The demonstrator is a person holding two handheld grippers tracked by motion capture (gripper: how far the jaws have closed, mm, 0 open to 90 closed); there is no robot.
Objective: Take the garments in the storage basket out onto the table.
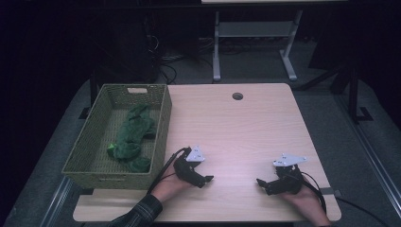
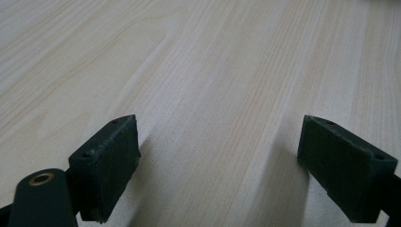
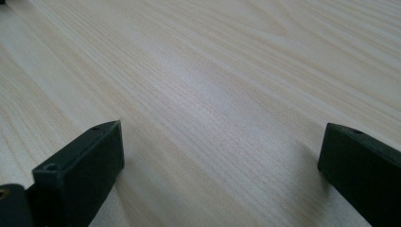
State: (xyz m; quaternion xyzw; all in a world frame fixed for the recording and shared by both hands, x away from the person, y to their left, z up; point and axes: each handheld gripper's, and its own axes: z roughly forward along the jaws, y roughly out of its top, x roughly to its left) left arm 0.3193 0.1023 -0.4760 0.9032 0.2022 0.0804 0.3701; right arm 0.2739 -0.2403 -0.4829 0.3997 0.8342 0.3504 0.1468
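A green cloth (image 1: 131,137) lies crumpled inside a woven olive basket (image 1: 163,123) at the table's left side. My left gripper (image 1: 206,180) rests on the light wood table (image 1: 236,127) near the front edge, just right of the basket, open with nothing between its jaws. My right gripper (image 1: 261,184) rests at the front right, pointing toward the left one, also open and empty. In the left gripper view the gripper (image 2: 218,165) has bare tabletop between its widely spread black pads (image 2: 106,165). The right gripper view has the same bare wood between the gripper's (image 3: 220,170) pads (image 3: 80,172).
A round cable hole (image 1: 237,96) sits near the table's far edge. Beyond the table stand the grey legs of another desk (image 1: 216,47) and dark floor with cables. A sleeve and hands enter from the bottom edge.
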